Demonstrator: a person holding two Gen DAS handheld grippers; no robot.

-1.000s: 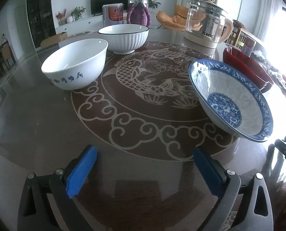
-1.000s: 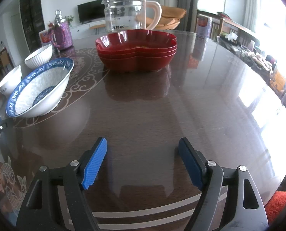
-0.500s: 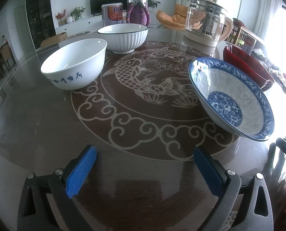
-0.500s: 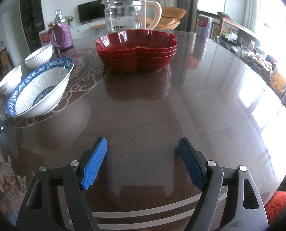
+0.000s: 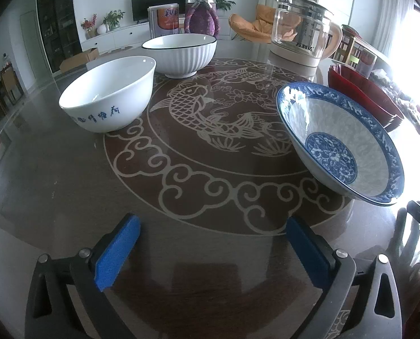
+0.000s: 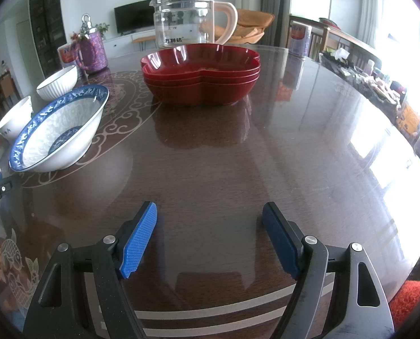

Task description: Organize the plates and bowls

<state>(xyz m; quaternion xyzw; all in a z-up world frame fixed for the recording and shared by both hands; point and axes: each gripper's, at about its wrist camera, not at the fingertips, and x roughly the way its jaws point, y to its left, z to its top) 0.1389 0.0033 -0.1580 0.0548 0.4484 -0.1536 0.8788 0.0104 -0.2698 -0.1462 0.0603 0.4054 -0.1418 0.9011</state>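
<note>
In the left wrist view, a white bowl with blue characters [image 5: 108, 96] stands far left, a ribbed white bowl [image 5: 181, 53] behind it, and a wide blue-patterned bowl [image 5: 337, 141] at right. My left gripper [image 5: 210, 243] is open and empty, low over the table, short of all three. In the right wrist view, stacked red heart-shaped plates [image 6: 201, 73] stand ahead, and the blue-patterned bowl [image 6: 60, 130] is at left. My right gripper [image 6: 210, 237] is open and empty, well short of the plates.
A glass kettle [image 6: 190, 22] stands behind the red plates. A purple jar [image 5: 201, 17] and a tin [image 5: 164, 19] stand behind the ribbed bowl. The dark round table [image 6: 266, 155] has a fish pattern at its centre [image 5: 210, 113]. Clutter lies at the far right [image 6: 379, 84].
The left wrist view has shifted very slightly, so the bowls sit a touch lower in view. The right gripper has not moved.
</note>
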